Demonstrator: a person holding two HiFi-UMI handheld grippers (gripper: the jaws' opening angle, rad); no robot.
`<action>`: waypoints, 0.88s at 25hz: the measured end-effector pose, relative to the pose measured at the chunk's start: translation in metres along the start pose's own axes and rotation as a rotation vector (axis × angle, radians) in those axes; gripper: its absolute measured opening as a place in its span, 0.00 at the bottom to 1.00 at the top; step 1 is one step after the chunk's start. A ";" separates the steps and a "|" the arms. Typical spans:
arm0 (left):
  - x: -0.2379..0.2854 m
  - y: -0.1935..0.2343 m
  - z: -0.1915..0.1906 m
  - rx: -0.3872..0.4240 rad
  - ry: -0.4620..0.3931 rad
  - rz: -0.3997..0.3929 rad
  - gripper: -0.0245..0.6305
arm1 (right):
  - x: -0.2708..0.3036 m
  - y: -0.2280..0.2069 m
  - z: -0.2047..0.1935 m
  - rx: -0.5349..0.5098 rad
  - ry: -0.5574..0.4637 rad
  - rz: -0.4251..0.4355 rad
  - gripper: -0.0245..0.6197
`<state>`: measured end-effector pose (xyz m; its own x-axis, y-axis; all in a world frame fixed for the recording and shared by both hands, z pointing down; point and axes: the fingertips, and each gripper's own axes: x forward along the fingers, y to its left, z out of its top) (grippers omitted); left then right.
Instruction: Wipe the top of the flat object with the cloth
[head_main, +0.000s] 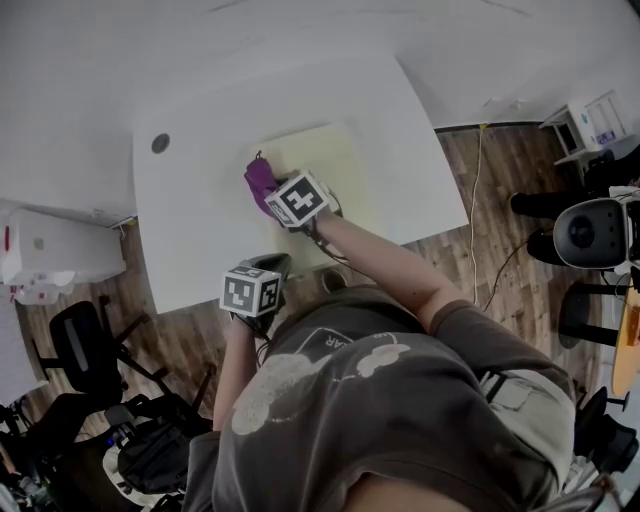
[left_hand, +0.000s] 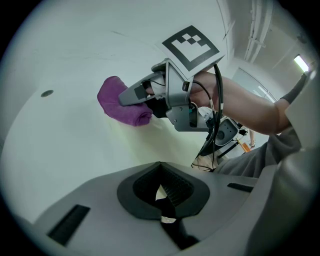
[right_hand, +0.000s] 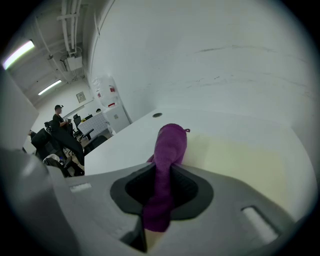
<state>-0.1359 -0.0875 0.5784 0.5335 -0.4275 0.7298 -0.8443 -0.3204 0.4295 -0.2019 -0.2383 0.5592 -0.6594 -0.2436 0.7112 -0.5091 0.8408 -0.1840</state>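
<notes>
Cloth (right_hand: 169, 150) clamped in right gripper's (left_hand: 136, 97) jaws rests on the flat object (right_hand: 240, 160); left gripper's (left_hand: 162, 192) jaws together.

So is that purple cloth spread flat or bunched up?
Bunched up: the purple cloth is a wad pinched in the right gripper.

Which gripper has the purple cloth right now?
The right gripper, its jaws shut on the cloth over the pale yellow mat. The left gripper has its jaws together with nothing between them.
</notes>
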 end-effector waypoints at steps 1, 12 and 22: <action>0.000 0.000 0.000 0.001 0.000 -0.001 0.03 | -0.001 -0.001 -0.001 -0.001 0.000 -0.003 0.15; -0.001 0.000 -0.001 0.010 0.007 0.001 0.03 | -0.021 -0.036 -0.020 0.036 0.005 -0.047 0.15; -0.001 0.000 0.001 0.020 0.012 0.007 0.03 | -0.043 -0.075 -0.035 0.092 0.002 -0.090 0.15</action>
<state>-0.1361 -0.0880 0.5771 0.5267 -0.4196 0.7393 -0.8469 -0.3344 0.4135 -0.1164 -0.2738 0.5658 -0.6075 -0.3153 0.7291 -0.6151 0.7675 -0.1807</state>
